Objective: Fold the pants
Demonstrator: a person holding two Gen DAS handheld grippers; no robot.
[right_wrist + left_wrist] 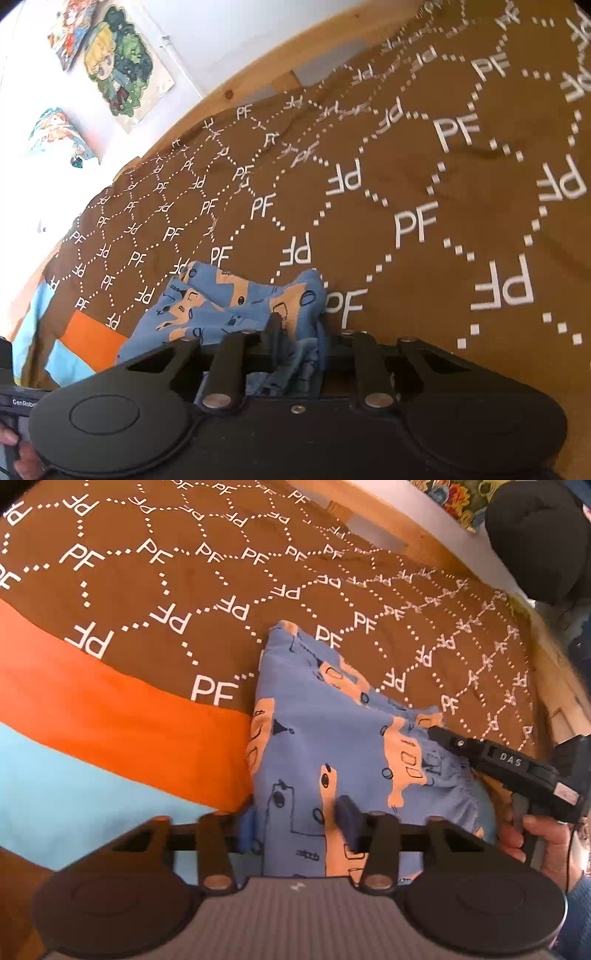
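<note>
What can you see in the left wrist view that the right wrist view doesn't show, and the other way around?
Only the left wrist view shows the left tongs astride the pants' near edge, the right tongs' black body seen from outside, and the hand holding it. Only the right wrist view shows the wall pictures and the right tongs closed on bunched fabric. Both show the blue pants on the brown blanket with its orange stripe.

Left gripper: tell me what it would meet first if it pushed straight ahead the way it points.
The blue printed pants: they already lie between the left gripper fingers, spread over the brown PF-patterned bedcover, which probably comes next underneath.
</note>
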